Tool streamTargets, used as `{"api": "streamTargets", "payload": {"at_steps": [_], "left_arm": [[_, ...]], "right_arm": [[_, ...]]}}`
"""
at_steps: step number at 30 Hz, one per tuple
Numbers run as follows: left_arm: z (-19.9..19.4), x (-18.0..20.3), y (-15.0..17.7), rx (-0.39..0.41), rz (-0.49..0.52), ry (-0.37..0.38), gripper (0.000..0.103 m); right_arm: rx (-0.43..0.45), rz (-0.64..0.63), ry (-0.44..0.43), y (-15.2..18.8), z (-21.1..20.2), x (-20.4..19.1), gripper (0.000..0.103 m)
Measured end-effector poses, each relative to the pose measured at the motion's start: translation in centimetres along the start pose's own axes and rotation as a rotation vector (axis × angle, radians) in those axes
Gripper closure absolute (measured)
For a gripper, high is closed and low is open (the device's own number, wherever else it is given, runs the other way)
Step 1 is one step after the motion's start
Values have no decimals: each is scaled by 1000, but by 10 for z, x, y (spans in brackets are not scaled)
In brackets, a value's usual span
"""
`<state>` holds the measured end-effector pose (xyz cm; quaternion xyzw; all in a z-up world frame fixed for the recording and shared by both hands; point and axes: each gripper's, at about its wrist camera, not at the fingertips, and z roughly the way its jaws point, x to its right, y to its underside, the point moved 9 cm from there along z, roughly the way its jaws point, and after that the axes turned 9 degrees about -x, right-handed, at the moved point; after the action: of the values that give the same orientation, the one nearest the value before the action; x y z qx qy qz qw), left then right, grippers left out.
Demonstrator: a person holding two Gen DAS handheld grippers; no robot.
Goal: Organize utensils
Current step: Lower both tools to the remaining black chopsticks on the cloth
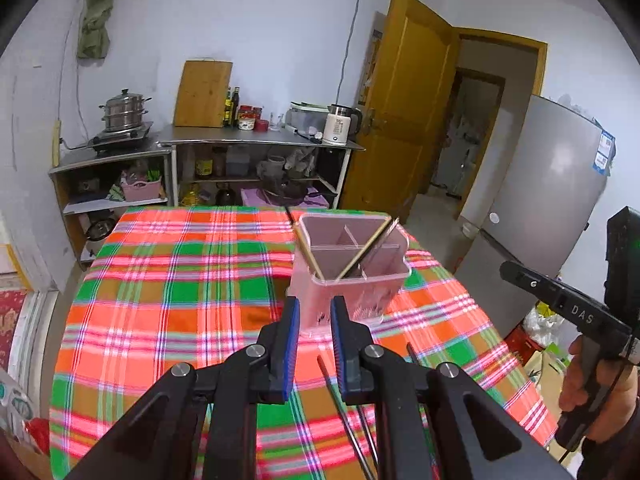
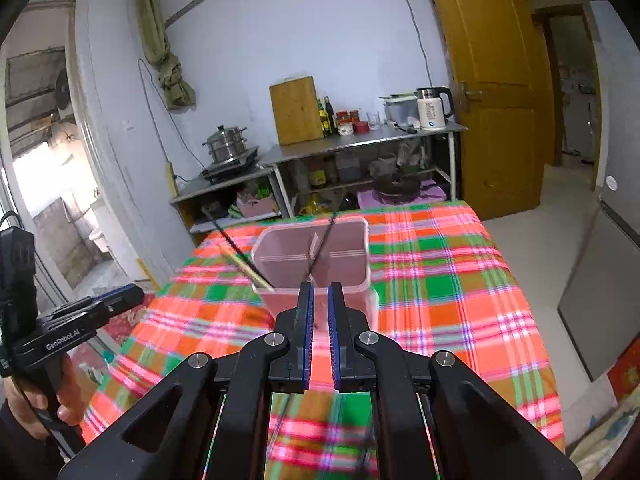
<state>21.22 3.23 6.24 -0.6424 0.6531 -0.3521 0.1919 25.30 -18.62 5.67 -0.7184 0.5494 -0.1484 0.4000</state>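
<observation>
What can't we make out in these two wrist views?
- Dark chopsticks on the tablecloth: left wrist view, far ends hidden under the left gripper.
- Pink holder: right wrist view, lower front hidden by the right gripper.
- Thin dark stick in the holder: too blurred to identify.

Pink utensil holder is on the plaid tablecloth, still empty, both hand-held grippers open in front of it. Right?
Not empty. The left wrist view shows chopsticks already leaning inside the pink utensil holder. It does stand on the plaid tablecloth, with the left hand-held gripper and right hand-held gripper open.
</observation>
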Motion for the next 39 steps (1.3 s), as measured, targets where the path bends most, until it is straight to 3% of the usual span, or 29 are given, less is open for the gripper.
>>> {"api": "streamTargets", "payload": {"at_steps": [7,16,29,39], "left_arm": [[10,6,55,-68,-12,11,88],[21,7,97,-118,-25,15,88],[44,10,114,-179,-33,26,88],[91,12,110,-257,-36,22,88]], "right_arm": [[-49,22,20,47,-5,15,96],[-118,57,26,91,3,31,96],[-196,74,28,117,30,37,96],[-298,95,37,136,78,51,96]]}}
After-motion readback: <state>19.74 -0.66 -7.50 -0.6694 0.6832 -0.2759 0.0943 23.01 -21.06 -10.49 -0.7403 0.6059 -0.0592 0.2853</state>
